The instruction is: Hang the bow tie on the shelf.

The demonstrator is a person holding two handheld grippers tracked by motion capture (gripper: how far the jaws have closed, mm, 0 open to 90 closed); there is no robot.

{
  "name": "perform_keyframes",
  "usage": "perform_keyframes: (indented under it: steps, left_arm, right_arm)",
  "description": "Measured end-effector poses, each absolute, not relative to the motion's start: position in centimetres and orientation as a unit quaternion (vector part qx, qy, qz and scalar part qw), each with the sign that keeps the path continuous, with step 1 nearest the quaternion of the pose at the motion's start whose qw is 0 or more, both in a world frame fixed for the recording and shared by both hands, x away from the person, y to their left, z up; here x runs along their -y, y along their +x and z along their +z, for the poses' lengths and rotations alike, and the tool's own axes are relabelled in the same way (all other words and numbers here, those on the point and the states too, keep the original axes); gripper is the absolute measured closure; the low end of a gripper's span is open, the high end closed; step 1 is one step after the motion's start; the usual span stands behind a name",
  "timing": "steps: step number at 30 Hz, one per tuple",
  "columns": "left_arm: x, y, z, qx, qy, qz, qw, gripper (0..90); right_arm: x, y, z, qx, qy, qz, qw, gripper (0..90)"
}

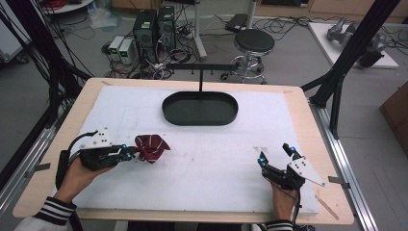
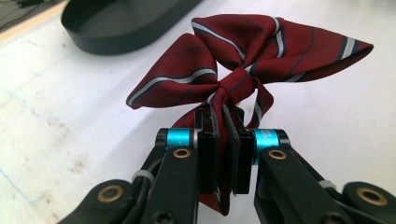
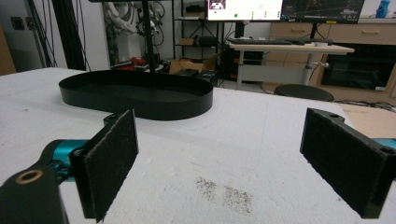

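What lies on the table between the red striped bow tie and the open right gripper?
Nothing: in the high view only bare white table sheet separates the bow tie from the right gripper.

You won't find any readable text, label, brand or number here. The monitor (image 3: 244, 9) in the background shows some writing, but it's too small and blurry to read.

My table (image 1: 57, 159) is a pale wooden top with a white foam sheet (image 1: 202, 168) laid over most of it. Ahead of both my grippers, at the far middle of the sheet, sits a black oval tray (image 1: 199, 109) with a thin post rising from it. Just ahead of my right gripper (image 1: 275, 155), a dark smudge (image 3: 224, 193) marks the foam.
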State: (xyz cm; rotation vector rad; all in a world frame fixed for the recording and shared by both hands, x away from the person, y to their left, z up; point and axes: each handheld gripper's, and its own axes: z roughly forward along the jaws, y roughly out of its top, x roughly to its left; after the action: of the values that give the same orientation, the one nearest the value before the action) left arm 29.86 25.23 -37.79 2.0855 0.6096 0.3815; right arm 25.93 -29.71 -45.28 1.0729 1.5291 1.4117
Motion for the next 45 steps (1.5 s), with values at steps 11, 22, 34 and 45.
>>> perform_keyframes:
  steps: [11, 22, 34, 45]
  left_arm:
    - [-23.5, 32.1, -36.2, -0.254, 0.825, 0.163, 0.478, 84.1]
    - [-22.0, 34.2, -34.8, -0.26, 0.808, 0.176, 0.498, 84.2]
    - [-20.0, 36.5, -34.0, -0.276, 0.781, 0.185, 0.528, 84.2]
    - [-18.3, 39.1, -32.6, -0.28, 0.768, 0.209, 0.537, 84.1]
  right_arm:
    - [29.7, 25.9, -45.3, -0.602, 0.42, 0.555, 0.391, 10.4]
    - [29.7, 25.9, -45.3, -0.603, 0.42, 0.554, 0.391, 10.4]
    - [29.7, 25.9, -45.3, -0.604, 0.419, 0.554, 0.391, 10.4]
    - [29.7, 25.9, -45.3, -0.602, 0.419, 0.555, 0.392, 10.4]
